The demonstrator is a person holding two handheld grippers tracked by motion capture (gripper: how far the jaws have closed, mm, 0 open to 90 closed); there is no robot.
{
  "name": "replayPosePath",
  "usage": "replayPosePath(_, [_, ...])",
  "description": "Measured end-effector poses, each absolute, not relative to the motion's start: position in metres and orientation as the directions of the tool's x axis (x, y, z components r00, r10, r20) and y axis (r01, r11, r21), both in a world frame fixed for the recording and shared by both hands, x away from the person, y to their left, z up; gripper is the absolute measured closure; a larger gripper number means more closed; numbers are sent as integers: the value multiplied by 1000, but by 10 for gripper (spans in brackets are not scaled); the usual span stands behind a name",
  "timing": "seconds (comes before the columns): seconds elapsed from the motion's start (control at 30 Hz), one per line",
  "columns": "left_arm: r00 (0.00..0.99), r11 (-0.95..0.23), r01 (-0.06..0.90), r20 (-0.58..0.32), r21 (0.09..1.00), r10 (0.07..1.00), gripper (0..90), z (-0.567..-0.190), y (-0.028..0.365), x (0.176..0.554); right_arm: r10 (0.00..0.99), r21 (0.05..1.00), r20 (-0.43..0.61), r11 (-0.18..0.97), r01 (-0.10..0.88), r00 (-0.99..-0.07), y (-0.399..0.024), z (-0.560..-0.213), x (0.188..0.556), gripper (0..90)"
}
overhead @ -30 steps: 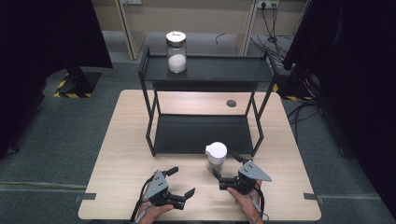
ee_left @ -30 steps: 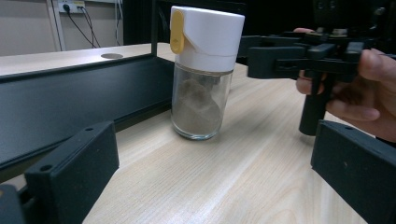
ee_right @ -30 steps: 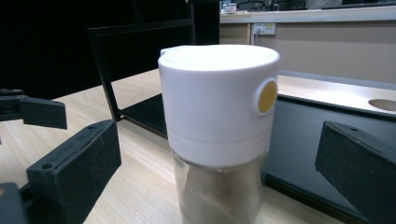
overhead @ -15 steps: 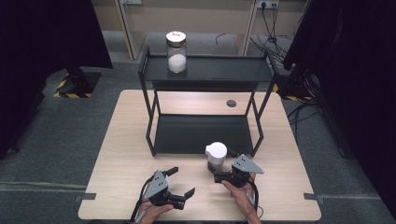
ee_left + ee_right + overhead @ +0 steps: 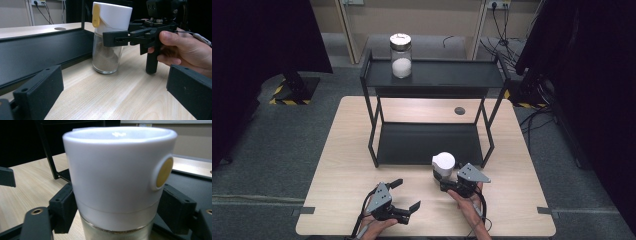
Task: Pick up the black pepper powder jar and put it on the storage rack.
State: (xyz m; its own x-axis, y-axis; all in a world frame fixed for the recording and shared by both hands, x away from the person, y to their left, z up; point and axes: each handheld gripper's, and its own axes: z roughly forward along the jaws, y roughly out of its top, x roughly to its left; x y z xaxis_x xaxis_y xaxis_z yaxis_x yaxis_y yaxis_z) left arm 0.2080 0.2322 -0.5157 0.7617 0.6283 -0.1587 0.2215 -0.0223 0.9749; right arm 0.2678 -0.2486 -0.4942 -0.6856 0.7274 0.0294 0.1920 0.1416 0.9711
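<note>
A glass jar (image 5: 443,162) of brownish powder, with a white cap and a yellow button, stands on the table in front of the black rack. My right gripper (image 5: 446,179) reaches it from the near side. Its jaws have just been closing, and both pads now press the jar just under the cap (image 5: 117,170). The left gripper view shows that grip from the side, with the right gripper (image 5: 117,38) level at the jar's (image 5: 107,57) neck. My left gripper (image 5: 406,194) lies open near the front edge with nothing between its fingers (image 5: 37,92).
A black two-shelf rack (image 5: 432,142) stands mid-table just behind the jar. A second glass jar (image 5: 401,55) with white contents sits on its top shelf at the left. The tabletop (image 5: 347,150) has a cable hole (image 5: 459,110) behind the rack.
My right gripper has moved in towards the jar and its jaws have closed around it below the cap. The left gripper has stayed put.
</note>
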Motion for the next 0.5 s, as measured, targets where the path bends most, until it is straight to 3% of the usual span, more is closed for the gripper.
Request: replayPosePath(0.5, [758, -21, 224, -161, 974, 632, 2, -516, 232, 208, 728, 968, 17, 161, 195, -686, -250, -489, 267, 303])
